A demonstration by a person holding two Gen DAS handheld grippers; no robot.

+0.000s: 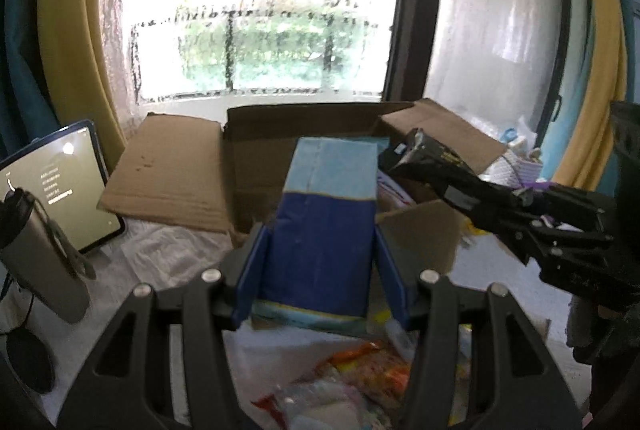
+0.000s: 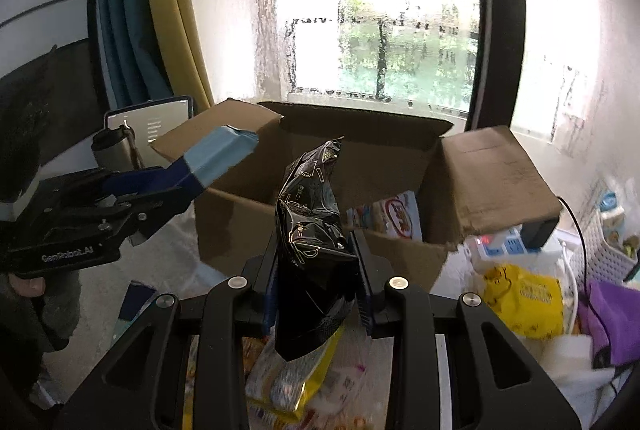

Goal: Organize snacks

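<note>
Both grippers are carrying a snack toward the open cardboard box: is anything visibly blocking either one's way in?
Nothing visible does. The cardboard box is open on top with its flaps folded outward. The left gripper holds the blue package, and the right gripper holds the black bag, both just short of the box's near wall.

- The cardboard box (image 2: 400, 157) is plain brown card, matt and slightly rough, with ragged flap edges.
- The black packet (image 2: 312, 230) is crinkled foil-like film, glossy.
- The blue packet (image 1: 326, 222) looks like smooth wrapping with a dull sheen.
- The flask (image 1: 44, 258) is brushed metal, satin grey.
- The left gripper (image 1: 320, 286) is matt black plastic with shiny metal pins.
- The basket (image 2: 600, 250) is white plastic lattice.
</note>
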